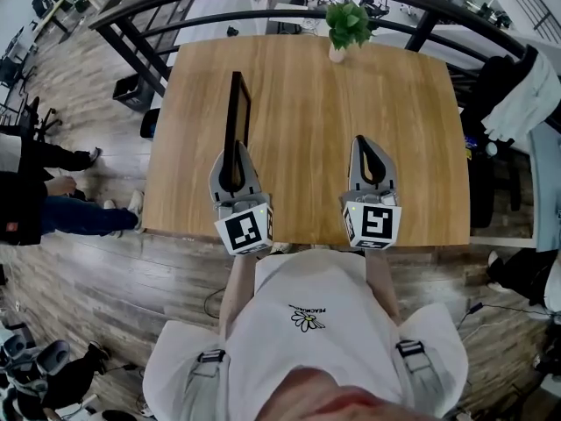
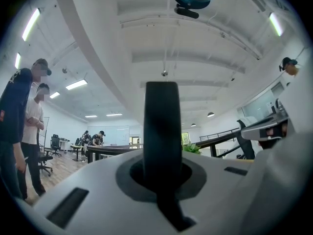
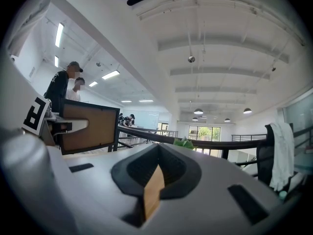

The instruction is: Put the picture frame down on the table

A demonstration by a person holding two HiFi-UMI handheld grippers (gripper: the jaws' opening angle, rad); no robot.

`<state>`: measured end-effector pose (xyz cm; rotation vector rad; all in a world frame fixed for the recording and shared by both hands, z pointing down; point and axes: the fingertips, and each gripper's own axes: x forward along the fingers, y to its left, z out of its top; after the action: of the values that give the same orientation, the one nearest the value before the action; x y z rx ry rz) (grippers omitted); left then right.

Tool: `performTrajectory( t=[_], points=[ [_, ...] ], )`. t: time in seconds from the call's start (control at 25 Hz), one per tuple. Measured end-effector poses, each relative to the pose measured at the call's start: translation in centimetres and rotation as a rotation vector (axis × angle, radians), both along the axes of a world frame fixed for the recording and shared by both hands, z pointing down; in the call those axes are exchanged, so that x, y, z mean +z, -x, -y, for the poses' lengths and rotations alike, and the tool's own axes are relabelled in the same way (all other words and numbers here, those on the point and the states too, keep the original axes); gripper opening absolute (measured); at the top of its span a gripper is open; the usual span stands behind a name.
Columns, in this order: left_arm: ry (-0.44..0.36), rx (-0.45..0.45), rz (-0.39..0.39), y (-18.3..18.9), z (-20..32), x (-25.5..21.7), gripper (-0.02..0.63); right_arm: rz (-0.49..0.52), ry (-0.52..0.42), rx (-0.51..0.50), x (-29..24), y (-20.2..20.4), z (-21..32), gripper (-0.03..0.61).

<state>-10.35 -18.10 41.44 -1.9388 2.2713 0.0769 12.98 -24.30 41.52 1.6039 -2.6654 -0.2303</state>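
Frame (image 1: 237, 112) upright, clamped in left gripper (image 1: 236, 150)

Small potted plant (image 1: 348, 26), green leaves in white pot, upright at 12 o'clock. Black railing (image 1: 254, 13) curving behind it, 10 to 2 o'clock. Black bin (image 1: 131, 92) on wood-plank floor (image 1: 105, 279) at 10 o'clock. Bystander in dark top and blue jeans (image 1: 53, 209) at 9 o'clock. White garment (image 1: 526, 95) draped over dark chair (image 1: 489, 82) at 3 o'clock. Left gripper view: two standing people (image 2: 19, 126) at 9 o'clock, strip light (image 2: 30, 23) at 10 o'clock.
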Motion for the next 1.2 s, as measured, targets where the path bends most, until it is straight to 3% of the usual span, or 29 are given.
performTrajectory(
  t=[0.24,0.52,0.84,1.08,1.2],
  points=[
    [0.007,0.026,0.040,0.0,2.0,-0.3,0.023,-0.015,-0.003,0.003,-0.1,-0.2,0.1,0.009],
    [0.079,0.076,0.368,-1.9,6.1,-1.9,0.023,-0.032,0.008,0.034,0.1,-1.5,0.0,0.009],
    [0.348,0.153,0.765,-4.1,9.9,3.0,0.023,-0.045,0.036,0.054,1.1,-2.2,-0.5,0.009],
    [0.483,0.196,0.956,-4.4,11.4,8.3,0.023,-0.060,0.058,0.048,1.8,-1.6,-0.9,0.009],
    [0.542,0.218,0.987,-4.4,11.7,11.0,0.023,-0.067,0.066,0.047,2.1,-1.7,-1.0,0.009]
  ],
)
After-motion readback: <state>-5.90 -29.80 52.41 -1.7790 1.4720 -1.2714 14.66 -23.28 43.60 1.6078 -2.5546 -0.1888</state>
